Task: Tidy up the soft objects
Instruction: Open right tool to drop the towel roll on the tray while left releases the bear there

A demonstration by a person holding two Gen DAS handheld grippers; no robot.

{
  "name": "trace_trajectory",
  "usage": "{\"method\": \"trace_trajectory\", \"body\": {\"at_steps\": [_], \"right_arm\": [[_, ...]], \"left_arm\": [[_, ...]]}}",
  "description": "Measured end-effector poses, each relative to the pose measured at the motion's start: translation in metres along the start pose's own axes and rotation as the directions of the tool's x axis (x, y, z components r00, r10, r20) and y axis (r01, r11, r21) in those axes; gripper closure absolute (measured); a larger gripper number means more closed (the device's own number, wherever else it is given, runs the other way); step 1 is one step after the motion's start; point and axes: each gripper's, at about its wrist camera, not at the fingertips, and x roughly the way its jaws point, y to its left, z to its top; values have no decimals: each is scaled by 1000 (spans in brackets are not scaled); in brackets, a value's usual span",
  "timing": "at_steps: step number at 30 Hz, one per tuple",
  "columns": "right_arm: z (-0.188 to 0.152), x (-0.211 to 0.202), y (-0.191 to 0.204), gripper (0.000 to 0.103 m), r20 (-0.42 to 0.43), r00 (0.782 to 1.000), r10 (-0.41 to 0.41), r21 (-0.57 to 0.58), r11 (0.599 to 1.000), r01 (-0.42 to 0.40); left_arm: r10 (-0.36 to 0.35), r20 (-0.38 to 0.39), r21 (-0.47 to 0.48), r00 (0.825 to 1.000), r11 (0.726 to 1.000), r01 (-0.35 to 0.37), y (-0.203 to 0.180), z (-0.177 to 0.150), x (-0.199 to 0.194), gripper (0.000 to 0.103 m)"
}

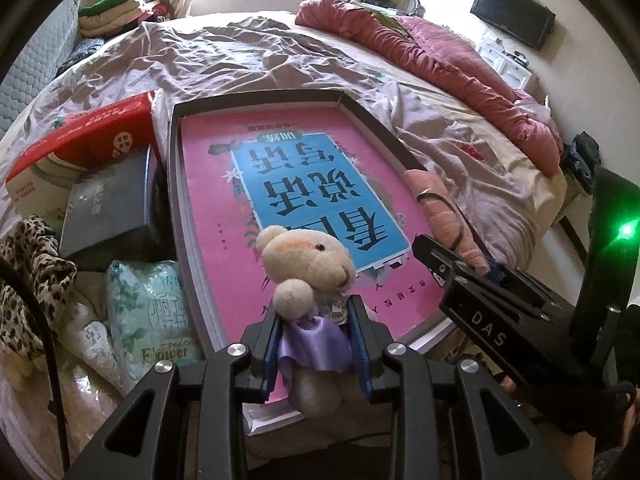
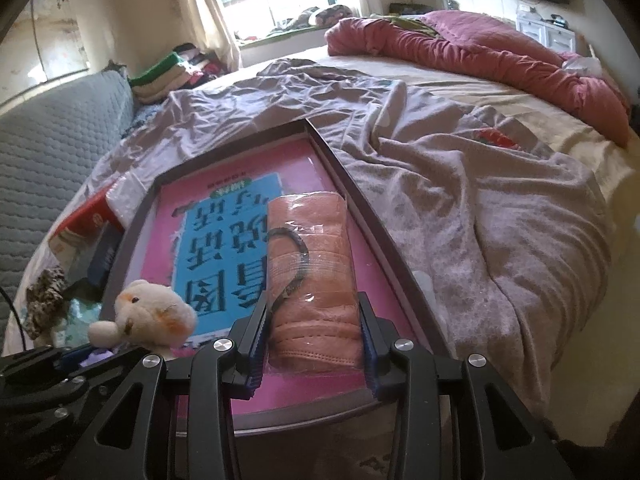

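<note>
Black grippers (image 1: pixel 316 344), blue pads (image 2: pixel 370 364), silver screws, "DAS" marking.

Cream teddy (image 1: pixel 308 264), wrapped peach cloth (image 2: pixel 312 276).

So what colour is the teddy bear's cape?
Shiny lilac purple cape on the cream teddy bear; clearest in the left wrist view.

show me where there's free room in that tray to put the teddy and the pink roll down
The tray holds only a flat pink book. Free: its far end and middle, between the rims. The teddy bear and pink roll hang over the near end. Left of the tray is crowded: red box, dark box, tissue pack.
</note>
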Motion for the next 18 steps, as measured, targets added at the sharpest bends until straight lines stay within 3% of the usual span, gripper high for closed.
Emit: {"method": "trace_trajectory", "body": {"at_steps": [18], "right_arm": [[7,7,-4,60,-7,1000,-14,22,1000,14]], "left_arm": [[-8,-15,-35,1000,999,8,4,0,6,71]]}}
